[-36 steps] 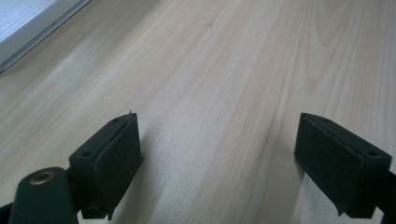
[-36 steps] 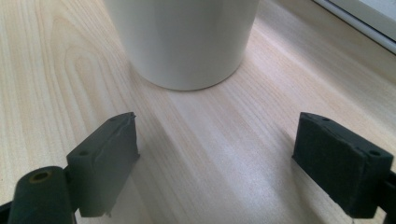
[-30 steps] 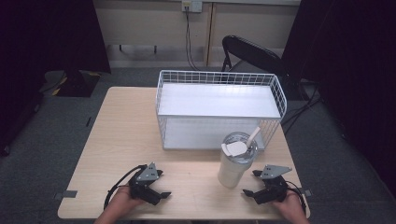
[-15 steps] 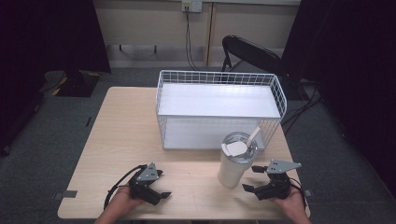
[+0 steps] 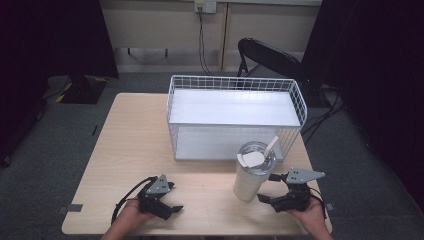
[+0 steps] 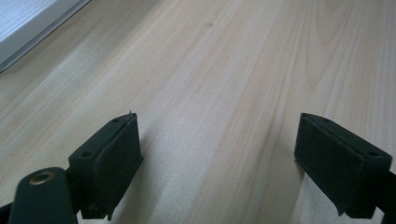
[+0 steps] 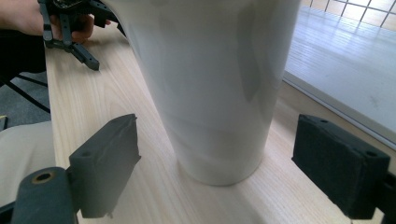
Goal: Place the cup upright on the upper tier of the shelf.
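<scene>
The white tumbler (image 5: 252, 175) stands upright at about 5 o'clock on the counter (image 5: 130, 145), just in front of the wire basket (image 5: 235, 117), and the right hand-held gripper (image 5: 272, 190) sits at its 3 o'clock with jaws spread wide, level with the lower wall, apparently lined up to close around the cup. The left hand-held gripper (image 5: 172, 202) rests at 7 o'clock, spread over bare wood, probably waiting clear of the reach.

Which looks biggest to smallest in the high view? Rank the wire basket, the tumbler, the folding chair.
1. Wire basket, clearly largest.
2. Folding chair, farther back and partly hidden, so unsure.
3. Tumbler, smallest.
</scene>
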